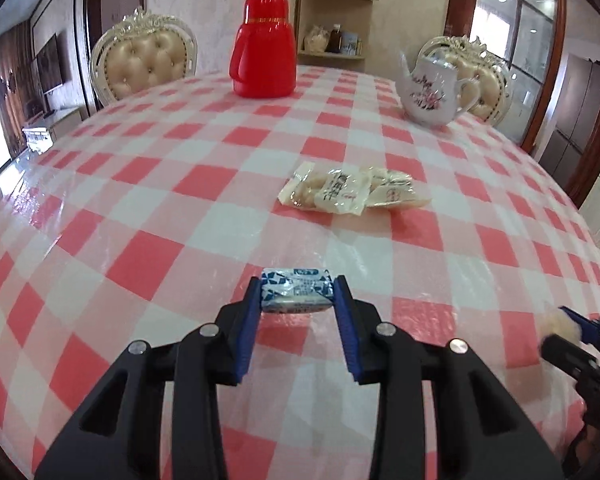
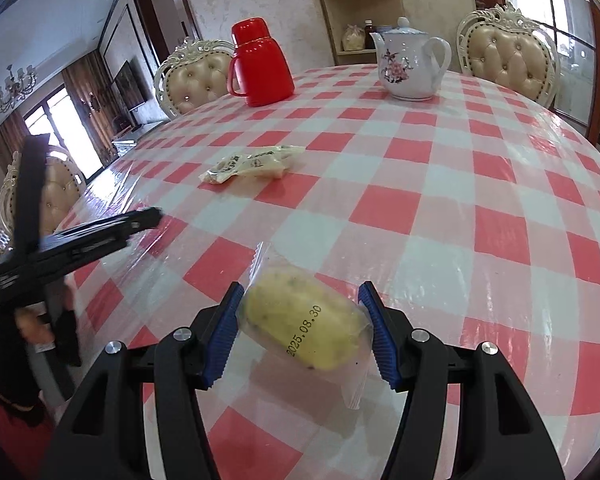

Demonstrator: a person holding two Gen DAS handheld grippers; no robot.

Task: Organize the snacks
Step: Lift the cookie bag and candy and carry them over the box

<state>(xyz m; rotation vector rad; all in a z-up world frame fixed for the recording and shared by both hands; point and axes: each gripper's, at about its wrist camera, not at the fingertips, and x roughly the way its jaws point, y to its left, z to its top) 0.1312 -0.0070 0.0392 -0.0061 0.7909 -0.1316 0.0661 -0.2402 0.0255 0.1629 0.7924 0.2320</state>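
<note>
a red thermos [image 1: 264, 48] and a floral white teapot [image 1: 434, 90] are standing well apart on the checked tabletop [image 1: 140, 208]. tufted chairs [image 2: 198, 78] are sitting behind it.

blue-white wrapped snack [image 1: 296, 290] pinched crosswise between left tongs [image 1: 297, 294], yellow cake in clear wrapper [image 2: 303, 326] stamped 2025.08.30, tilted, between right tongs [image 2: 302, 312], pile of pale wrapped snacks [image 1: 350, 191] overlapping mid-table [image 1: 148, 184]

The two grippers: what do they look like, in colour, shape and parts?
Both look alike. The left gripper and the right gripper each have matte black plastic linkage arms with slot cut-outs, joined by round silver rivets. Each finger carries a blue ribbed rubber pad. No cables or markings are visible.
</note>
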